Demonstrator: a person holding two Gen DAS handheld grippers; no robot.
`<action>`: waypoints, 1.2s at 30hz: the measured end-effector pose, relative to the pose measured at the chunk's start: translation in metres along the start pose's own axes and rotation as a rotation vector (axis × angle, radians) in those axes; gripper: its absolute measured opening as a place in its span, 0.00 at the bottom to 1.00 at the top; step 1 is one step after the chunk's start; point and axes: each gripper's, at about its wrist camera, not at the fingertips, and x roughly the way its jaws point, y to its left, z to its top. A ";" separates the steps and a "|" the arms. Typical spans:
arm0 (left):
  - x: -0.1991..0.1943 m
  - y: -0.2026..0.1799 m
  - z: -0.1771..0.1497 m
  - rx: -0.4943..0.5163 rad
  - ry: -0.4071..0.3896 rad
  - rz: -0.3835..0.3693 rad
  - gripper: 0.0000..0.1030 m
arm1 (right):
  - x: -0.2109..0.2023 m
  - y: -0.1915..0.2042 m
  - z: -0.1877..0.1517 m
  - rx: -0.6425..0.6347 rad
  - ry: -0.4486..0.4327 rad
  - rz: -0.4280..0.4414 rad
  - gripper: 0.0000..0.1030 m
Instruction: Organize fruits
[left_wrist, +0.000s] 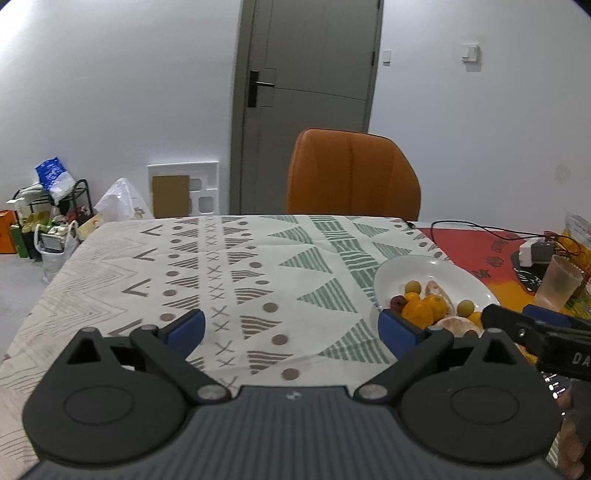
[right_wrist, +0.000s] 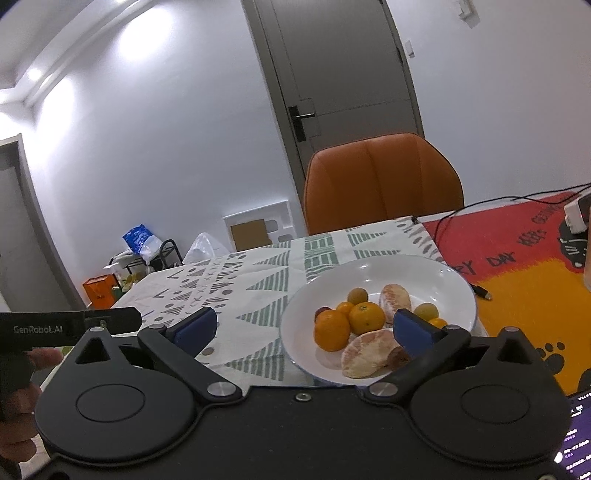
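Jaws on both tools stand spread about as wide as they go, with nothing caught between the blue pads.

From the left wrist view, the left gripper hangs over bare patterned tablecloth. The shallow white ceramic plate sits off to its right, fruit heaped on its near side, and the black body of the right gripper reaches in near the plate's near edge. A frosted plastic cup stands beyond on the red and orange mat.

From the right wrist view, the right gripper faces the plate squarely. Here the pile sorts itself out: round orange tangerines, pale peeled citrus segments, small yellow-green fruits, one dark reddish piece tucked behind. The left view shows only part of this.

I would judge all the fruit is already gathered on the plate, so the placing looks done or nearly so. Any next move would call for easing both tools away without nudging the plate.
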 end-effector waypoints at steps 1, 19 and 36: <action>-0.002 0.002 0.000 -0.003 -0.001 0.008 0.97 | -0.001 0.002 0.000 -0.004 -0.002 0.002 1.00; -0.048 0.038 -0.011 -0.023 -0.027 0.070 1.00 | -0.023 0.053 0.001 -0.117 -0.003 0.031 1.00; -0.078 0.060 -0.034 -0.042 -0.030 0.122 1.00 | -0.039 0.062 -0.011 -0.112 0.015 0.074 1.00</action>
